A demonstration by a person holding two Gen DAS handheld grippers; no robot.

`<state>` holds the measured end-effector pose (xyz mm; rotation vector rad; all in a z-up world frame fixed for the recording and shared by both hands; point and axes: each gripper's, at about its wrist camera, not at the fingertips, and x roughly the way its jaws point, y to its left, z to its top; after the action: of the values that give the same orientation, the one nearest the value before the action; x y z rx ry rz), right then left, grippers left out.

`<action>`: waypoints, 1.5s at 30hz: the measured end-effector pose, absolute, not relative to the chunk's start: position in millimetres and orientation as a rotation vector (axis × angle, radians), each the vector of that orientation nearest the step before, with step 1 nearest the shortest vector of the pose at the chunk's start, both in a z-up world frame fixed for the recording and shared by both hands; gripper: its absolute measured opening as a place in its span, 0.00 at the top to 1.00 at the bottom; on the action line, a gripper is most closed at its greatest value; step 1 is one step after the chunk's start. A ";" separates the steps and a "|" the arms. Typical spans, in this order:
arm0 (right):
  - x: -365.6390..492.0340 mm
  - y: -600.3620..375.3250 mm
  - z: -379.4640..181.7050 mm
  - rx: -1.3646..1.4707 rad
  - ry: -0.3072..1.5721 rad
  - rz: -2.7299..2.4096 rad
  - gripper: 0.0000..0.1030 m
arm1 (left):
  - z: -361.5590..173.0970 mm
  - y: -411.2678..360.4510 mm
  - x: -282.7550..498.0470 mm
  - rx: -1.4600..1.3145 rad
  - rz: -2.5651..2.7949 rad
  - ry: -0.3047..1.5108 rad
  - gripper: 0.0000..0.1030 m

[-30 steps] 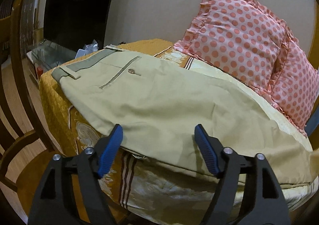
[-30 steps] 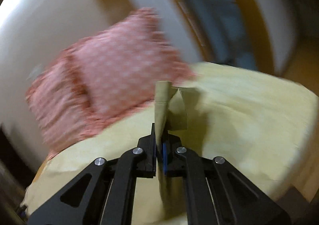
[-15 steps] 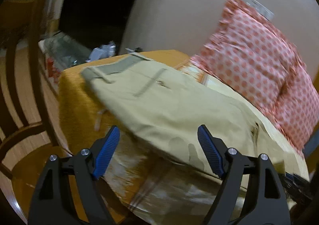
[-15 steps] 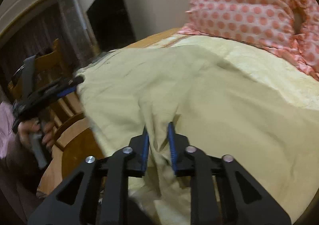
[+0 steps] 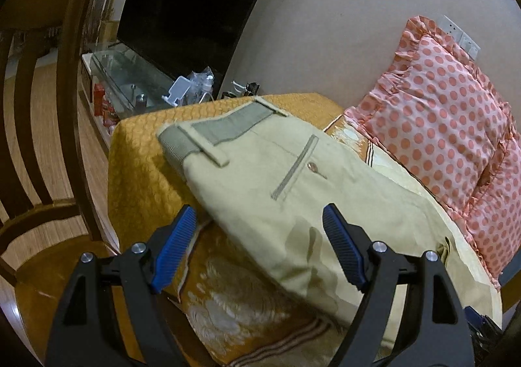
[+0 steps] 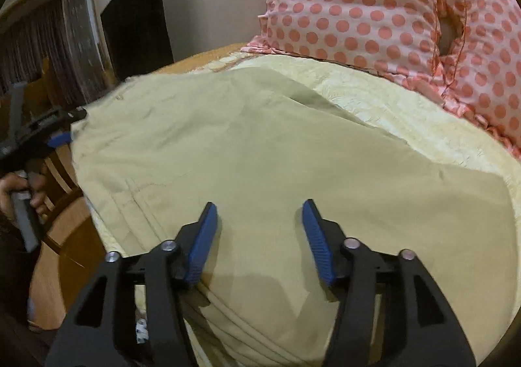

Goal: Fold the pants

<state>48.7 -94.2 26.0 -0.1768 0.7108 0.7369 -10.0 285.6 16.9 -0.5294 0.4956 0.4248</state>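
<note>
Two grippers hang with jaws spread wide and holding nothing over khaki pants (image 5: 293,204) lying flat on a bed dressed in a gold-patterned bedspread (image 5: 140,152). The left gripper (image 5: 260,249) hovers at the near edge of the pants below the buttoned back pocket (image 5: 298,168), with the waistband (image 5: 224,129) lying on the side farthest from the polka-dot pillow (image 5: 439,126). The right gripper (image 6: 257,236) sits over the pants' broad middle, stacked fabric edges showing beside its left finger; the pants appear already doubled over, though the fisheye view makes the layer count hard to confirm. The polka-dot pillow leans against the wall just behind the pants, touching the bedspread beside them. For a clean next fold, each gripper would do well to pinch all layers at one edge together, lift evenly, and lay the cloth toward the waistband without dragging a crease.
</note>
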 end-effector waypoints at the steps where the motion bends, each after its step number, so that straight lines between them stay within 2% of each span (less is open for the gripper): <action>1: 52.7 -91.4 27.4 -0.182 0.709 0.738 0.38 | 18.4 286.8 -6.0 -0.518 0.427 0.496 0.22; 10: 52.9 -91.1 29.9 -0.173 0.709 0.757 0.32 | 17.4 282.1 10.2 -0.485 0.456 0.561 0.20; 16: 53.2 -94.0 29.9 -0.152 0.709 0.767 0.32 | 21.4 290.3 18.6 -0.666 0.327 0.576 0.37; 18: 51.4 -98.2 30.0 -0.132 0.705 0.773 0.32 | 18.8 306.7 14.4 -0.789 0.297 0.550 0.39; 19: 50.2 -101.5 30.2 -0.120 0.703 0.777 0.32 | 16.5 312.9 12.0 -0.835 0.292 0.534 0.45; 21: 48.0 -110.7 31.0 -0.090 0.699 0.786 0.32 | 7.8 325.8 9.3 -0.930 0.296 0.525 0.69; 22: 46.8 -114.0 32.0 -0.083 0.697 0.789 0.32 | 6.5 327.5 9.8 -0.931 0.312 0.531 0.86; 25: 43.1 -130.0 36.4 -0.052 0.680 0.789 0.32 | 21.7 315.4 13.8 -0.827 0.350 0.553 0.90; 31: 39.6 -194.5 51.4 0.057 0.590 0.679 0.32 | 118.3 212.3 39.8 -0.410 0.215 0.465 0.92; 35: 41.7 -261.9 59.4 0.206 0.535 0.513 0.32 | 153.9 85.5 55.1 -0.151 -0.088 0.422 0.91; 37: 41.1 -295.6 61.8 0.298 0.515 0.440 0.32 | 149.7 16.0 52.4 -0.049 -0.296 0.435 0.91; 39: 39.6 -322.6 61.4 0.373 0.505 0.389 0.28 | 122.6 -50.2 43.3 0.085 -0.459 0.488 0.90; 40: 38.5 -337.0 59.8 0.418 0.504 0.367 0.21 | 109.8 -68.1 39.5 0.133 -0.499 0.508 0.90; 41: 37.6 -349.7 57.2 0.463 0.503 0.350 0.19 | 92.8 -86.6 34.5 0.186 -0.541 0.539 0.90; 44: 42.2 -372.0 49.1 0.564 0.529 0.364 0.19 | 41.6 -117.0 26.2 0.279 -0.632 0.673 0.91; 45: 46.0 -376.1 46.3 0.592 0.542 0.381 0.19 | 35.7 -118.1 21.5 0.295 -0.615 0.667 0.91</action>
<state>46.0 -376.1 46.3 0.5916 0.5417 0.3808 21.5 -118.1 35.7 0.2952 0.6671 -0.6146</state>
